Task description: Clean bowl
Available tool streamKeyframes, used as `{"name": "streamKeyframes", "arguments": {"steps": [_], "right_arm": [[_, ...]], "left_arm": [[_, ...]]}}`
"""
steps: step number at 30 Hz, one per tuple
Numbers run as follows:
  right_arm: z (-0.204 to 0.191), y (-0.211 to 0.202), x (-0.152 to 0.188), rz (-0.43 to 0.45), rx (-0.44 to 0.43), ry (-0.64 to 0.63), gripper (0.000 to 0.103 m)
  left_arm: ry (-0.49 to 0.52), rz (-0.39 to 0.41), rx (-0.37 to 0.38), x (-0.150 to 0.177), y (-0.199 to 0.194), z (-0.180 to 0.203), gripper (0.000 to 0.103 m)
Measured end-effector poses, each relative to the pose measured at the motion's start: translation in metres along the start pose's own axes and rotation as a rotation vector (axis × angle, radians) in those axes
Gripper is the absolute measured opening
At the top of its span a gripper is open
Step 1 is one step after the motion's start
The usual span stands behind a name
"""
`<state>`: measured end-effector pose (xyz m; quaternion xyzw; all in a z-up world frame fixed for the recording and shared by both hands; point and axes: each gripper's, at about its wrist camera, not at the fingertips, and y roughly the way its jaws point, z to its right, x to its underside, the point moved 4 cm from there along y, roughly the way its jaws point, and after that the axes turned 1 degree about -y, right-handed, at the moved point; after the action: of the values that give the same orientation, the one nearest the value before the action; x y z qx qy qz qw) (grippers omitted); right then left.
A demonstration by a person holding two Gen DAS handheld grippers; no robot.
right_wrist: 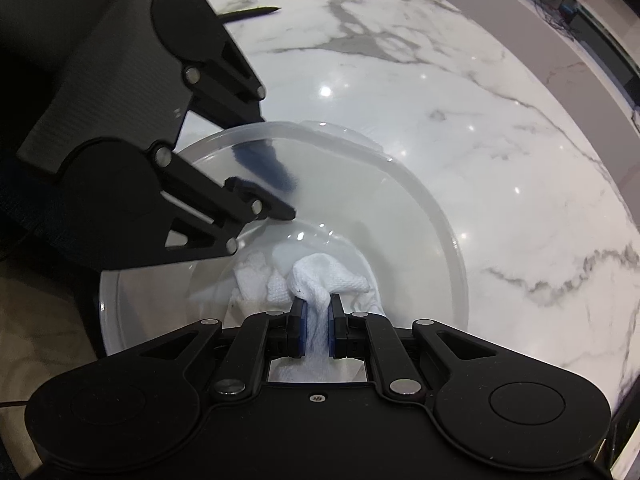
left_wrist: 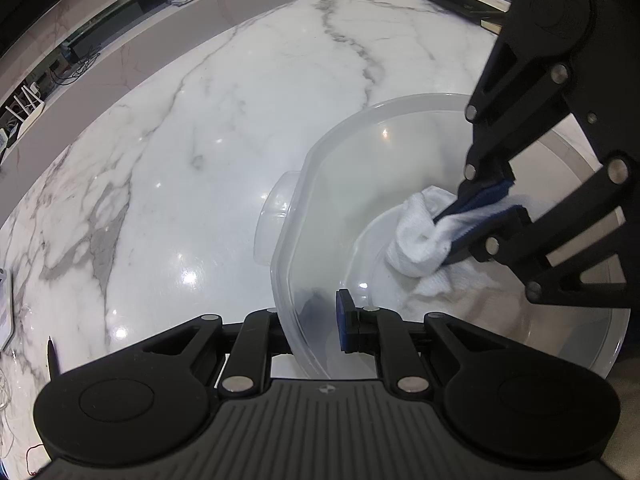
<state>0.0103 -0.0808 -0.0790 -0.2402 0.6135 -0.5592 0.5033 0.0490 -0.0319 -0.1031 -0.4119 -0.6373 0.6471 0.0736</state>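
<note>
Two black grippers are seen working at one translucent plastic bowl [left_wrist: 320,184] that is set on a white marble table [left_wrist: 180,140] with grey veins. At the far left of the left wrist view, a dark pen [left_wrist: 53,356] is laid on the marble near the table's edge, well apart from the bowl. The left gripper [left_wrist: 316,320] is pressed together on the bowl's near left wall: one blue pad [left_wrist: 343,326] is seen inside the bowl against the wall, while the other finger is outside it and shows only as a dim dark shape through the plastic. The bowl is tipped rather than upright, so that its round foot is seen bulging toward the left and its open mouth is turned up and toward the right; its rim is held clear on the gripped side. Whether the foot touches the marble cannot be told. Further right, inside the bowl, a white cloth [left_wrist: 420,240] is bunched against the inner bottom. The right gripper [left_wrist: 440,224] is brought down into the bowl from the upper right, and its blue pads are pinched on a fold of the cloth. In the right wrist view the same cloth [right_wrist: 320,276] is seen squeezed between the right gripper [right_wrist: 318,330] pads, with its loose folds spread over the bowl's [right_wrist: 400,208] floor. A dark flat object [left_wrist: 456,0] is left at the table's far right corner.
</note>
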Motion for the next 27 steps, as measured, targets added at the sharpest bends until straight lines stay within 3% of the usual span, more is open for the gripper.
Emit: {"name": "streamKeyframes", "arguments": {"steps": [12,27], "right_arm": [[-0.033,-0.037,0.02,0.053,0.047,0.021,0.008],[-0.069,-0.079,0.04,0.159,0.006,0.009,0.008]], "left_arm": [[0.005,0.002,-0.003,-0.001,0.001,-0.001,0.012],[0.006,0.001,-0.004,-0.002,0.003,-0.002,0.012]]}}
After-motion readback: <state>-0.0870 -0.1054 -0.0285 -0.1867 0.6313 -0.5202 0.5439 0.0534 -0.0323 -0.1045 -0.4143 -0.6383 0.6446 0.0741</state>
